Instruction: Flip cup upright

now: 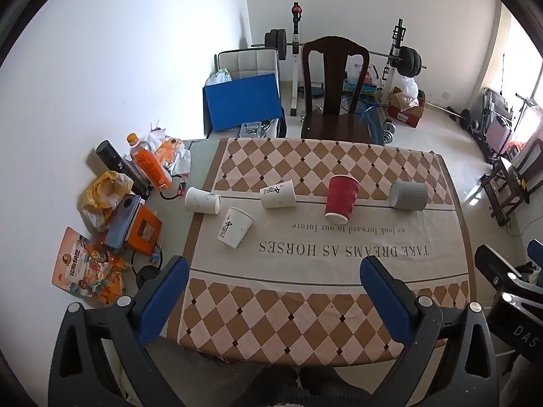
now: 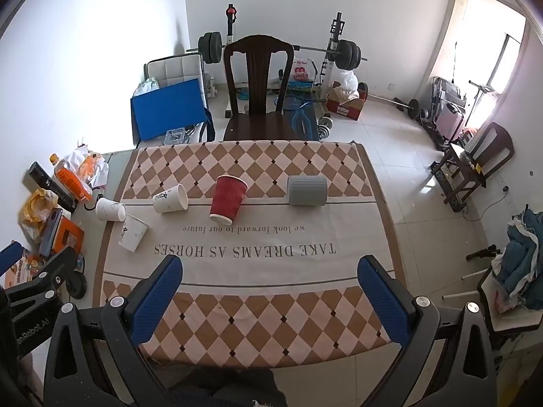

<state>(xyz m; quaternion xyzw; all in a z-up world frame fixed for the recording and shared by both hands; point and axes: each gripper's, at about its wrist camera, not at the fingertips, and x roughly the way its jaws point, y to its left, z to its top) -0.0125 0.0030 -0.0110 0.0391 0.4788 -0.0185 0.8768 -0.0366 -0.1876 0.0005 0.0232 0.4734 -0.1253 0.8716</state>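
Note:
Several cups sit across the middle of the checkered tablecloth (image 1: 305, 322) (image 2: 258, 318). A red ribbed cup (image 1: 341, 199) (image 2: 228, 198) stands upside down, rim on the cloth. A grey ribbed cup (image 1: 408, 195) (image 2: 307, 190) lies on its side. Three white paper cups are to the left: one (image 1: 277, 193) (image 2: 170, 198) on its side, one (image 1: 203, 200) (image 2: 110, 209) on its side at the cloth's edge, one (image 1: 235, 227) (image 2: 133, 232) upside down. My left gripper (image 1: 273, 269) and right gripper (image 2: 269, 269) are open and empty, above the table's near edge, well short of the cups.
Clutter lines the table's left side: an orange bottle (image 1: 149, 162) (image 2: 69, 178), a black can (image 1: 117, 164), a yellow bag (image 1: 105, 190), an orange box (image 1: 142, 229), snack packets (image 1: 86, 268). A dark wooden chair (image 1: 334, 91) (image 2: 259, 91) stands behind the table, with a weight bench beyond.

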